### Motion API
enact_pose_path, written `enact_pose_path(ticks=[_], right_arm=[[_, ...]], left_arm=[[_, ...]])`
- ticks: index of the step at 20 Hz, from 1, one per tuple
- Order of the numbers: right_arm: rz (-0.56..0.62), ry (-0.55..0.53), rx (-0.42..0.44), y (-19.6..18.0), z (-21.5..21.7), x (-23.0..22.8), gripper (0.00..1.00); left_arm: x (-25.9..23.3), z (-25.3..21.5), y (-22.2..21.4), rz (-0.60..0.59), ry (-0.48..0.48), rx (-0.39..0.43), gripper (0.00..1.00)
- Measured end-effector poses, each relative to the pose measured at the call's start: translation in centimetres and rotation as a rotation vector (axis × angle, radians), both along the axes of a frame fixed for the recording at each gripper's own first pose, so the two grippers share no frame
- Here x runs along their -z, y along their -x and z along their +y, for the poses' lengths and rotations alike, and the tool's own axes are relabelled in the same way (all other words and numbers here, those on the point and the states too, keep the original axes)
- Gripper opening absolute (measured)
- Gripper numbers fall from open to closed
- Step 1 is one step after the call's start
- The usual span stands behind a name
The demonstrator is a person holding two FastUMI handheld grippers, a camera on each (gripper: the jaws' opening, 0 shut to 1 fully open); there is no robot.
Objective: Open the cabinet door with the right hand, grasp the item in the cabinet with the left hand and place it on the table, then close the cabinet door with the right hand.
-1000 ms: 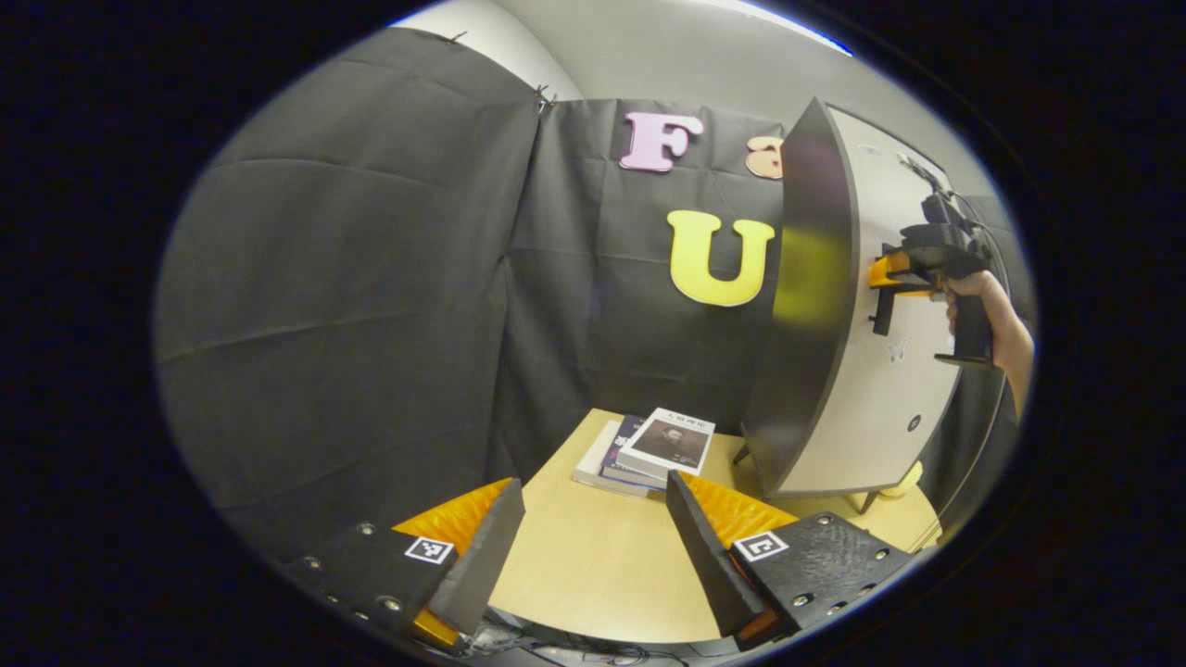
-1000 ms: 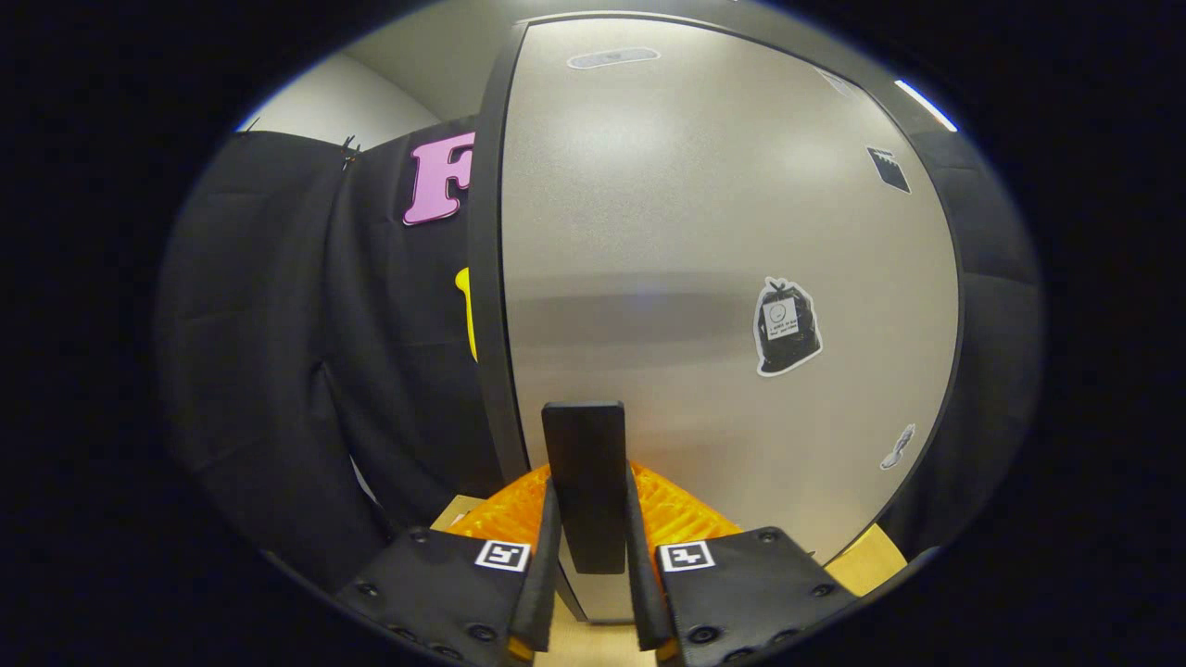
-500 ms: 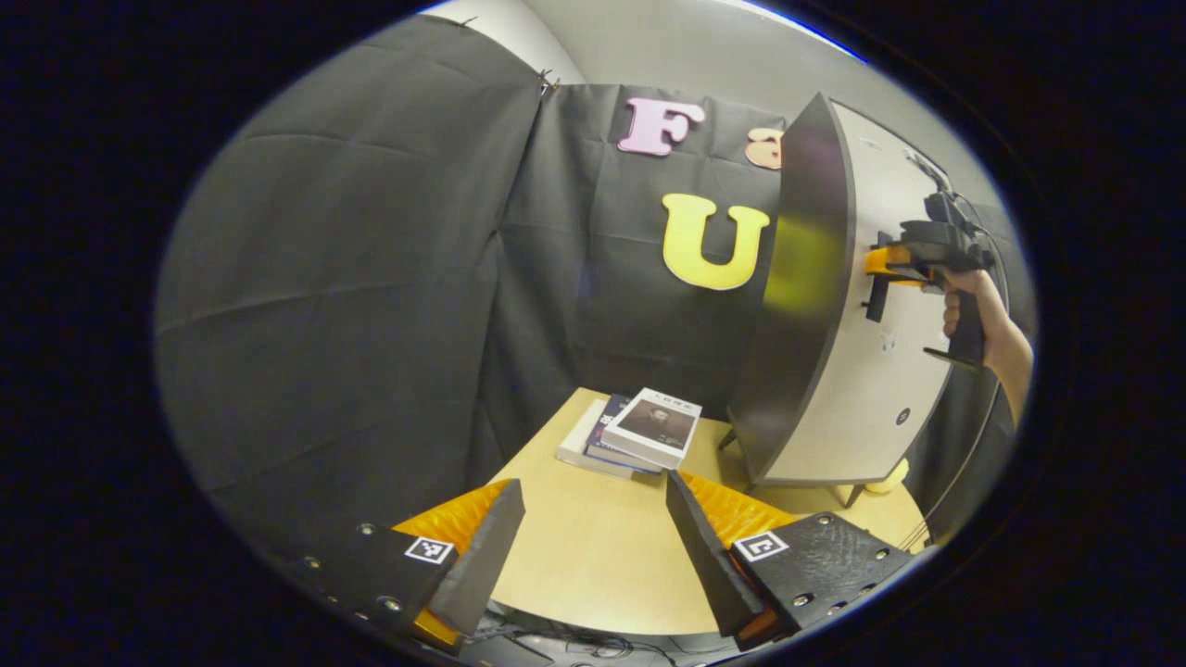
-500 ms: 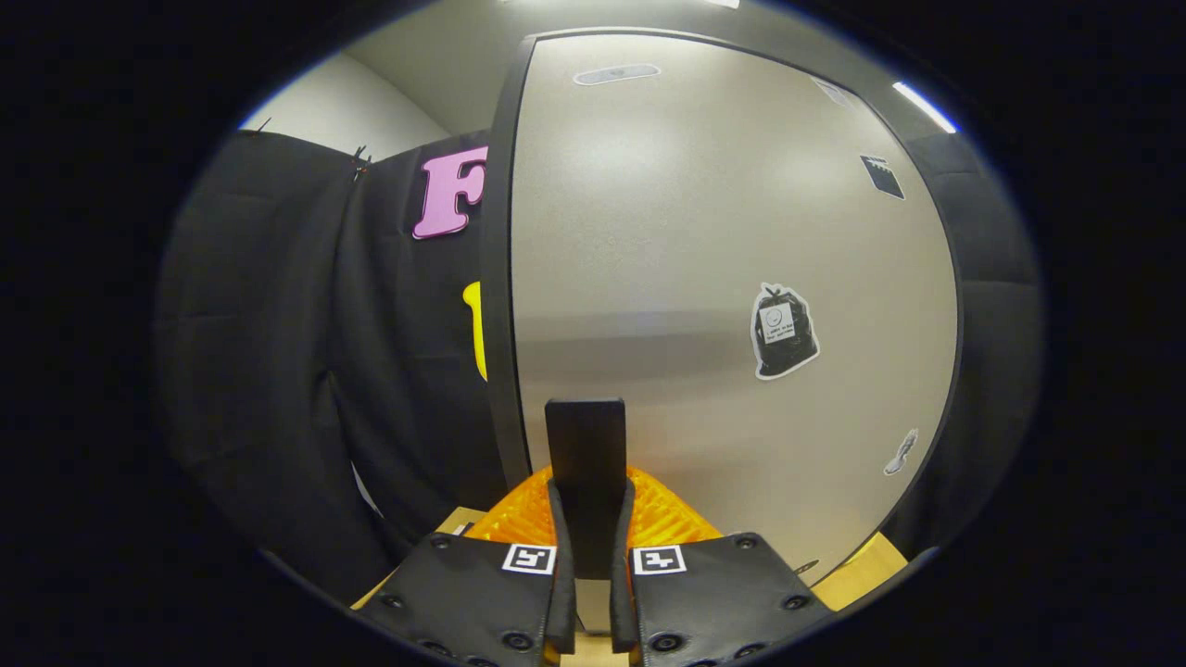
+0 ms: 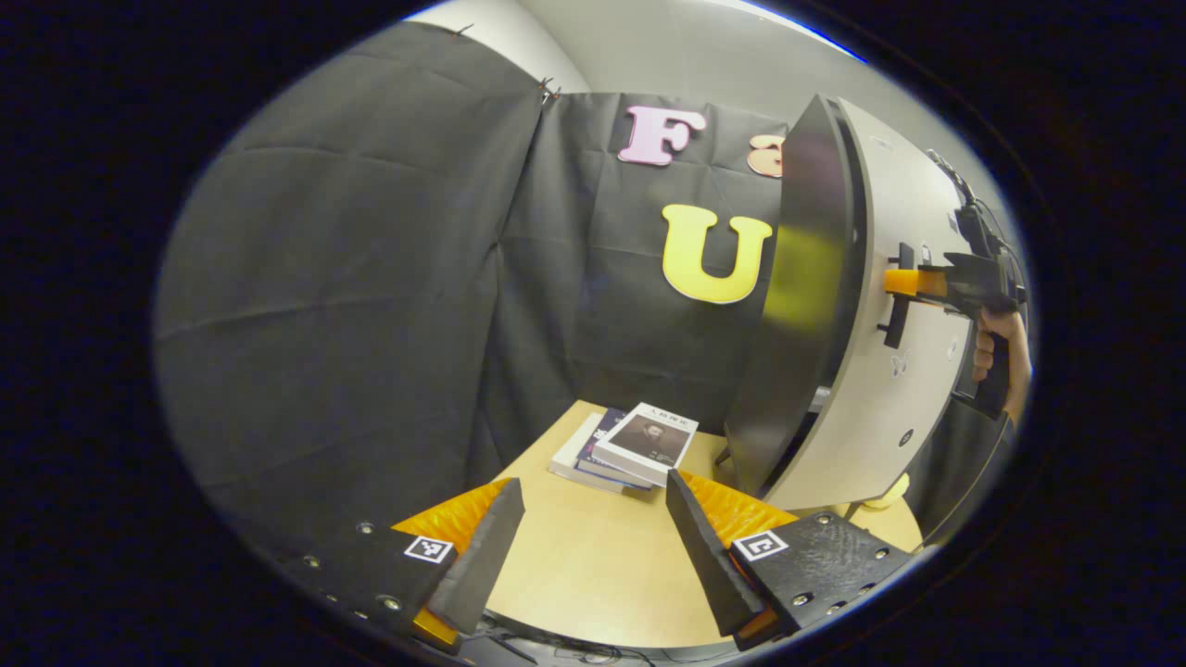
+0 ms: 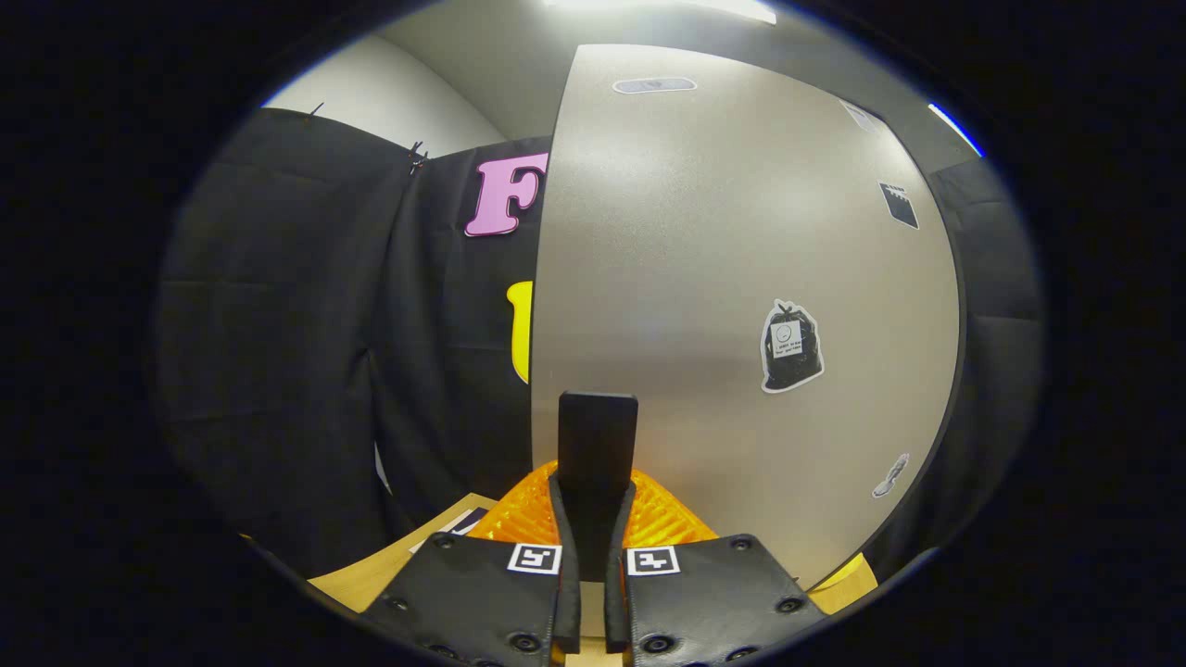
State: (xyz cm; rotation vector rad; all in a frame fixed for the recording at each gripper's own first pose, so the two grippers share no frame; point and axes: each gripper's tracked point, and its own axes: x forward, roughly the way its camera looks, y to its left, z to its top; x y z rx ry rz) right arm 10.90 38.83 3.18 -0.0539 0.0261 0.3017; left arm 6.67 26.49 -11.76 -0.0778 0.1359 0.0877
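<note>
Tall matte grey cabinet door (image 6: 732, 306) w/ dark edge stands slightly ajar on the pale wooden table (image 5: 593, 565). Right gripper (image 6: 593, 519) is clamped on the door's flat black bar handle (image 6: 598, 445), both fingers pressing its sides. Left gripper (image 5: 593, 519) hangs wide apart, holding nothing, over the table, near a stack of books (image 5: 625, 446). Left gripper view adds a hand (image 5: 996, 347) on the right gripper. Item inside cabinet: can't tell.
</note>
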Motion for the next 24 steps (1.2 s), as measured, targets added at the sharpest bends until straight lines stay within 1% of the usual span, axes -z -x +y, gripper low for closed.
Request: enact_pose_path(ticks=[4, 7, 14, 18, 19, 20, 22, 24], right_arm=[[0.009, -0.006, -0.086, 2.8, -1.1, -0.1, 0.12], [0.023, -0.019, -0.144, 4.9, -2.0, 0.0, 0.12], [0.043, -0.044, -0.232, 9.4, -5.3, -0.5, 0.12], [0.049, -0.054, -0.268, 10.1, -7.6, 0.1, 0.12], [0.051, -0.055, -0.276, 10.3, -8.3, 0.1, 0.11], [0.050, -0.053, -0.282, 10.3, -9.1, 0.3, 0.12], [0.052, -0.058, -0.287, 11.3, -9.8, 0.2, 0.11], [0.052, -0.062, -0.289, 12.4, -11.6, 0.4, 0.12]], left_arm=[[-2.7, -2.7, 2.1, -0.043, -0.041, -0.030, 0.94], [-3.5, -5.2, 4.4, -0.050, -0.063, -0.034, 0.94], [-4.6, -10.4, 9.9, -0.061, -0.124, -0.038, 0.94], [-4.0, -12.6, 13.5, -0.051, -0.138, -0.051, 0.94], [-3.3, -13.3, 14.3, -0.044, -0.135, -0.055, 0.94], [-2.9, -13.9, 15.1, -0.037, -0.129, -0.057, 0.94], [-1.7, -15.3, 16.8, -0.019, -0.127, -0.058, 0.94], [-0.9, -16.9, 18.0, -0.007, -0.126, -0.050, 0.94]])
